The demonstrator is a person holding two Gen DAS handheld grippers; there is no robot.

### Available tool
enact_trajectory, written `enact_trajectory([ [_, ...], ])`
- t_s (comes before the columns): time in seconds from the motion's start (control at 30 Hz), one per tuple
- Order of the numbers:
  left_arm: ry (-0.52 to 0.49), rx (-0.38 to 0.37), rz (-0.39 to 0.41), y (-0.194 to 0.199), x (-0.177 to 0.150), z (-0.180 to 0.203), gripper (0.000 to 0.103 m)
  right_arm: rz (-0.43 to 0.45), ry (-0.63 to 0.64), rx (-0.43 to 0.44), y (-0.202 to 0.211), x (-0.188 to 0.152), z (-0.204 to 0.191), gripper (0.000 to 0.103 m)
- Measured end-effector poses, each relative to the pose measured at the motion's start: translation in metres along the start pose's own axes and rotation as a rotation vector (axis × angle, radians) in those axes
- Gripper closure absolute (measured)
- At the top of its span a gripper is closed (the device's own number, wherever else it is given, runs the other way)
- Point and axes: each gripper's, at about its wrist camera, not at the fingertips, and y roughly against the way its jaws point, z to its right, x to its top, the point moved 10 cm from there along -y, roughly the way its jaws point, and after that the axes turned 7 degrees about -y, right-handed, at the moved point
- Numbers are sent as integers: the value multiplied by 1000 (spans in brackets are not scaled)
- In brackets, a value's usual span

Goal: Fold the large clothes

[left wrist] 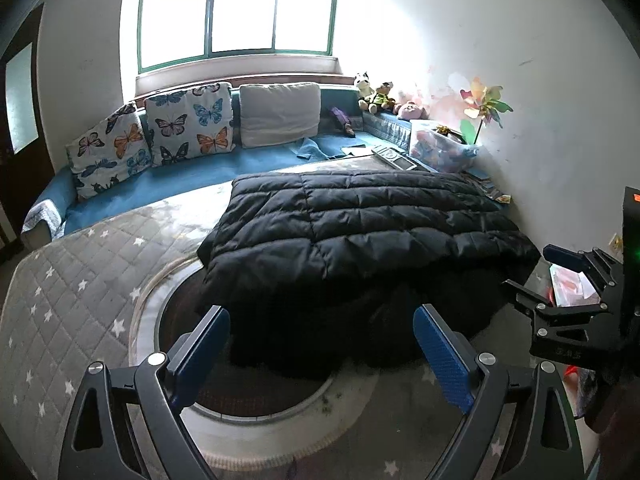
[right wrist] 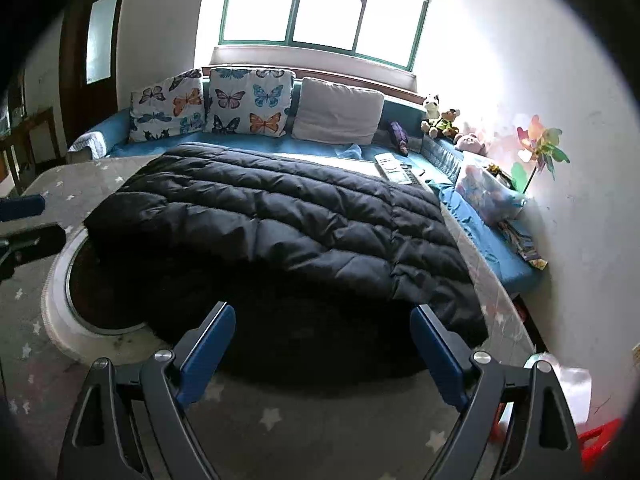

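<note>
A large black quilted down jacket (left wrist: 360, 224) lies folded on a grey star-patterned table cover (left wrist: 80, 272); its dark near part hangs over a round opening in the table. It also shows in the right wrist view (right wrist: 280, 216). My left gripper (left wrist: 322, 320) is open and empty, just short of the jacket's near edge. My right gripper (right wrist: 322, 316) is open and empty over the jacket's near edge; it also shows at the right of the left wrist view (left wrist: 560, 276). A left fingertip (right wrist: 22, 204) shows at the left edge of the right wrist view.
A blue sofa (left wrist: 180, 180) with butterfly cushions (left wrist: 192, 124) and a white cushion (left wrist: 280, 114) runs behind the table under the window. Stuffed toys (left wrist: 376, 94), a clear storage box (left wrist: 444, 148) with a pinwheel and a remote control (left wrist: 394, 158) sit at the right. A white-rimmed round opening (left wrist: 152, 308) is in the table.
</note>
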Motion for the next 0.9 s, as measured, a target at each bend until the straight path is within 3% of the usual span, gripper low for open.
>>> enact_trajectory([
  [0.4,44,27,-20,16,-40,-6,3,41,-92,17,32,-16,-7,6],
  [0.9,71,60,-15,32,-56,-17,3,55,-163,57,45,-26,-7,6],
])
